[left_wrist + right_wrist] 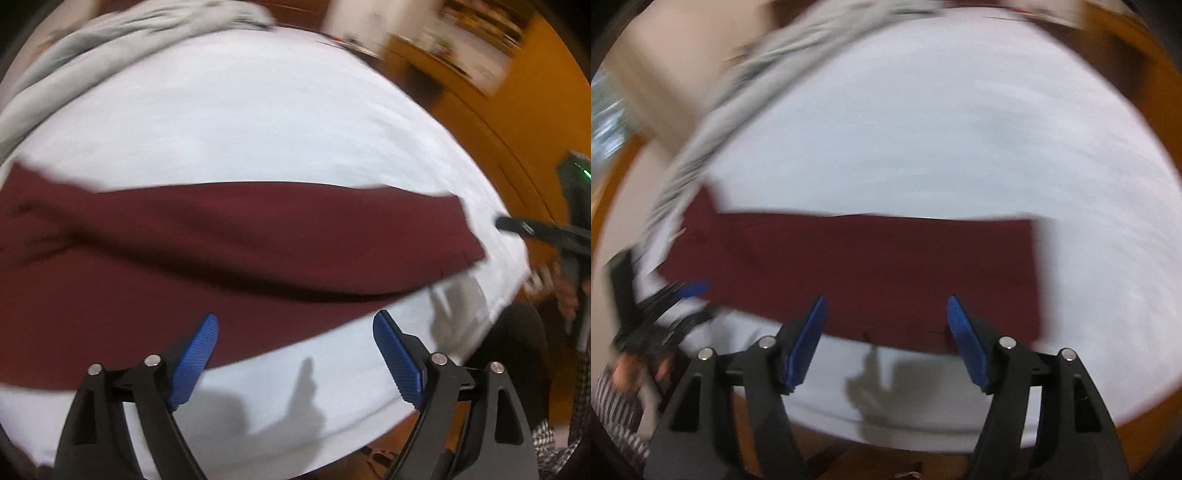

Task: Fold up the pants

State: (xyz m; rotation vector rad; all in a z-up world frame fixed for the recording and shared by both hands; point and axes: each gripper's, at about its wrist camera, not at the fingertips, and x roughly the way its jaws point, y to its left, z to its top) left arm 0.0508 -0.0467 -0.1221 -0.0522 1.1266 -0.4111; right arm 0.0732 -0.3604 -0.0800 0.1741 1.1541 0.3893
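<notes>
Here pants [857,273] lie flat, white sheet [923,129] bare beyond every edge.

- The pants [871,273] are matt maroon cloth, fine-ribbed.
- The sheet [258,122] is smooth, matt, pale cloth.
- The gripper pads [195,363] are ridged blue plastic on matt black plastic arms with shiny metal pins.

Home bedroom: white-sheeted bed [258,129], wooden shelves [476,48].
</notes>
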